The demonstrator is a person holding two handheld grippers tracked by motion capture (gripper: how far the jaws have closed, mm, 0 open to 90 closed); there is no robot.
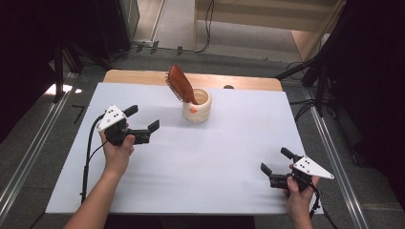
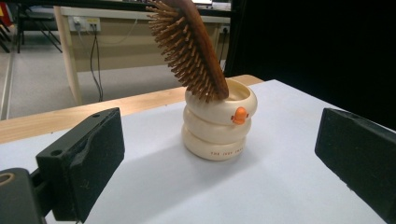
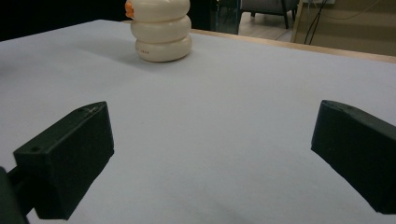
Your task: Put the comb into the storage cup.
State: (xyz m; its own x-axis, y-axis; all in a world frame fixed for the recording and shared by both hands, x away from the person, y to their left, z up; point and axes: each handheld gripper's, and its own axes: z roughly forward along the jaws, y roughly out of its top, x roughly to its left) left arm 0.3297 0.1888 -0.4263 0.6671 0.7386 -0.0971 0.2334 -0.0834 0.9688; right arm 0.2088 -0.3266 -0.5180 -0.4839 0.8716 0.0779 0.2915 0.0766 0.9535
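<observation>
Both grippers empty, the brush standing in its cup.

One reddish-brown wooden bristle hairbrush (image 1: 180, 83) leans handle-down in the cream ringed ceramic cup with an orange beak (image 1: 197, 106), at the far middle of the white table sheet (image 1: 215, 157). Left gripper (image 1: 142, 121), jaws spread, faces the cup from nearby; right gripper (image 1: 276, 161), also spread, hovers well apart. Placing looks done; nothing seems left but to draw away.

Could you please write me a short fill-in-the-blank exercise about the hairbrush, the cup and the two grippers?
1. The wooden hairbrush stands handle-down inside the cream ____.
2. The small beak on the cup is coloured ____.
3. The left gripper and the right gripper both have their jaws ____.
4. The gripper closer to the cup is the ____ one.

Missing words: cup; orange; open; left
</observation>
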